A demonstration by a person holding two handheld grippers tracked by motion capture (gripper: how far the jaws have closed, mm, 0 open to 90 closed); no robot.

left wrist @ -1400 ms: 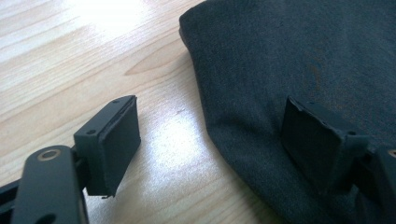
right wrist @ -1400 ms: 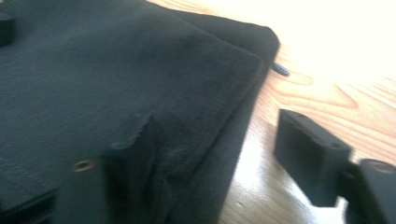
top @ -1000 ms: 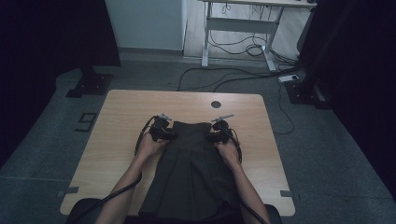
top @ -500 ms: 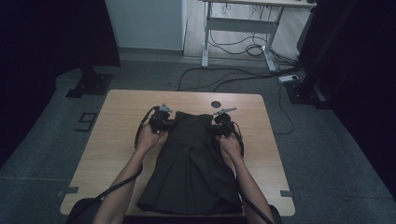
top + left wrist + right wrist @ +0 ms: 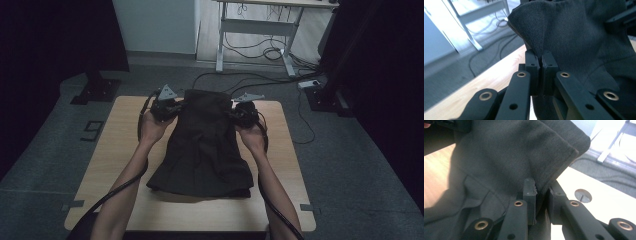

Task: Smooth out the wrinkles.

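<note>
A dark grey garment [image 5: 205, 145] hangs from both grippers, its top edge lifted off the wooden table [image 5: 120, 155] and its lower part still resting on the tabletop. My left gripper [image 5: 172, 107] is shut on the garment's upper left corner; in the left gripper view the jaws pinch a fold of the cloth [image 5: 564, 32] at the gripper's tips [image 5: 541, 56]. My right gripper [image 5: 235, 112] is shut on the upper right corner; in the right gripper view the cloth [image 5: 506, 155] runs between the jaws [image 5: 540, 190].
A round cable hole [image 5: 583, 195] sits in the tabletop near the right gripper. Beyond the table's far edge are a white desk frame [image 5: 260, 30], loose cables [image 5: 235, 75] on the grey floor and a black stand base [image 5: 97, 92] at the left.
Both grippers have risen and moved toward the table's far edge, lifting the garment's top edge up and stretching the cloth out. The left jaws closed on its corner.
</note>
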